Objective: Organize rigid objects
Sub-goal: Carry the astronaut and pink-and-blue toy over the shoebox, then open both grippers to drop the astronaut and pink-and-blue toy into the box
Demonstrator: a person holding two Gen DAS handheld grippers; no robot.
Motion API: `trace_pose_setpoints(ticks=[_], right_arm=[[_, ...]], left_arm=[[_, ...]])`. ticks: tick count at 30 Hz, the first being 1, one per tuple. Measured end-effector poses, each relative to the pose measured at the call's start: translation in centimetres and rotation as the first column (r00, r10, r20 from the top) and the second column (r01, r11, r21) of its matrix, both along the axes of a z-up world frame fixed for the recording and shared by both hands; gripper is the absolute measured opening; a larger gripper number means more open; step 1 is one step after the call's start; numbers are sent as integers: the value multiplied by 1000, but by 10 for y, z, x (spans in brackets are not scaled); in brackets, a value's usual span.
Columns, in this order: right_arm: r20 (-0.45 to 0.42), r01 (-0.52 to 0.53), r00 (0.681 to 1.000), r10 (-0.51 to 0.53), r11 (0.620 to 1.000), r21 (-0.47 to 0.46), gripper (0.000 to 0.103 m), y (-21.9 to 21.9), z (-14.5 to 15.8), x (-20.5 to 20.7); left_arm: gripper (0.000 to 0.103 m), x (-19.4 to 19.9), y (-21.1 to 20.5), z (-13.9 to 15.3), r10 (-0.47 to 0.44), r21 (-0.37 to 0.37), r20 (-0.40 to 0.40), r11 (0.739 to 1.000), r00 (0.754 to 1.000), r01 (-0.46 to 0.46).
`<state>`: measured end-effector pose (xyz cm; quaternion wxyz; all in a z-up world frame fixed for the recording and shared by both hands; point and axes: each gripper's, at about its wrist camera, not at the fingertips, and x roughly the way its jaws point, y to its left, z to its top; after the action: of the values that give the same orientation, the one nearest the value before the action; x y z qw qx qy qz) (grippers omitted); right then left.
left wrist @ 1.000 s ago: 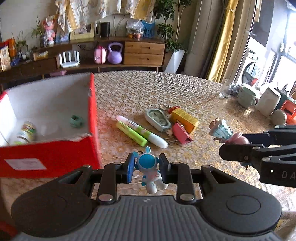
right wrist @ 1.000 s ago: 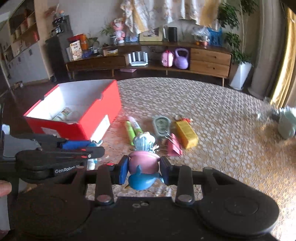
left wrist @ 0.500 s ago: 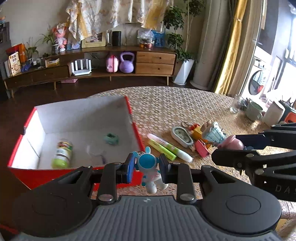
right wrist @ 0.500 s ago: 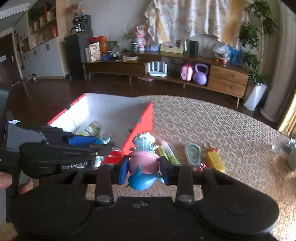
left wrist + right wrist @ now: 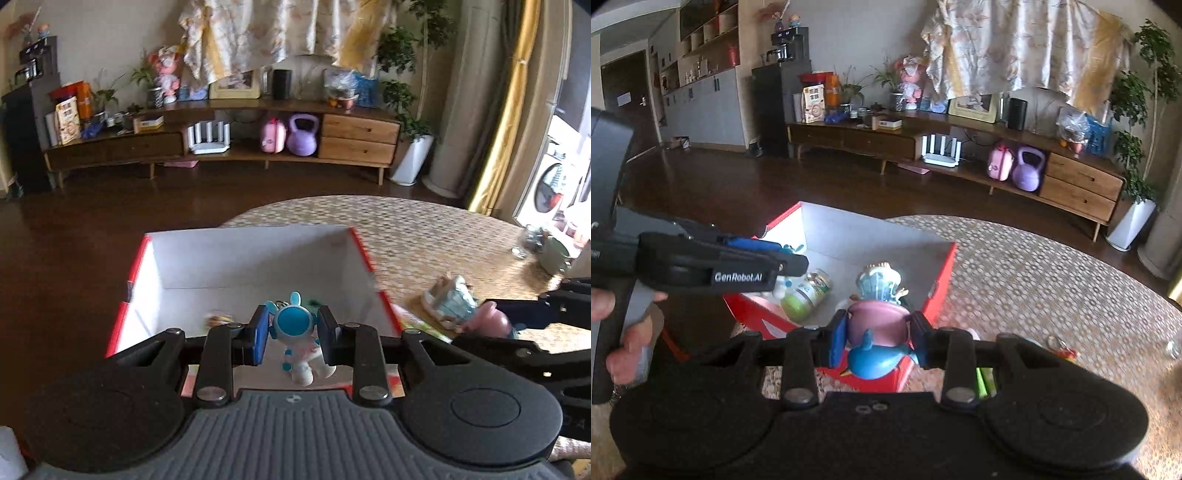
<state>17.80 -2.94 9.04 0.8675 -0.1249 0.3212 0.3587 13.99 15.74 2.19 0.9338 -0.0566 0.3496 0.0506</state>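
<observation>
My left gripper (image 5: 293,334) is shut on a small blue and white astronaut figure (image 5: 297,341) and holds it over the near part of the red box (image 5: 364,254) with a white inside. My right gripper (image 5: 879,338) is shut on a pink and blue toy figure (image 5: 877,332) with a pale blue top, held above the box's near right corner (image 5: 942,284). In the left wrist view the right gripper and its toy (image 5: 476,317) are at the right of the box. In the right wrist view the left gripper (image 5: 783,258) reaches over the box from the left.
A green-labelled jar (image 5: 807,293) lies inside the box. Green markers (image 5: 984,382) and a red and yellow keyring (image 5: 1062,349) lie on the round patterned table (image 5: 1052,280) to the right of the box. Cups (image 5: 554,254) stand at the table's far right edge.
Both grippers have moved left with their toys, from over the loose items on the table to over the red box. Both stayed shut.
</observation>
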Motion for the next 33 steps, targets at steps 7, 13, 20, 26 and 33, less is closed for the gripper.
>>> trace_pose_setpoints(ticks=[7, 13, 20, 26, 33], right_arm=[[-18, -21, 1000, 21, 1000, -21, 35, 33, -19, 26], [-76, -68, 995, 64, 996, -54, 35, 60, -46, 50], [-89, -39, 996, 27, 991, -130, 35, 84, -75, 68], [-95, -14, 995, -3, 985, -174, 35, 93, -90, 75], [-102, -34, 995, 15, 982, -186, 36, 96, -98, 70]], left_arm=[[28, 29, 38, -22, 37, 39, -70, 999, 997, -35], [28, 55, 58, -46, 49, 53, -112, 998, 993, -43], [28, 86, 54, -61, 35, 75, -149, 997, 988, -24], [28, 111, 53, -85, 4, 43, -244, 999, 970, 7], [28, 124, 40, -106, -60, 32, -353, 997, 934, 76]])
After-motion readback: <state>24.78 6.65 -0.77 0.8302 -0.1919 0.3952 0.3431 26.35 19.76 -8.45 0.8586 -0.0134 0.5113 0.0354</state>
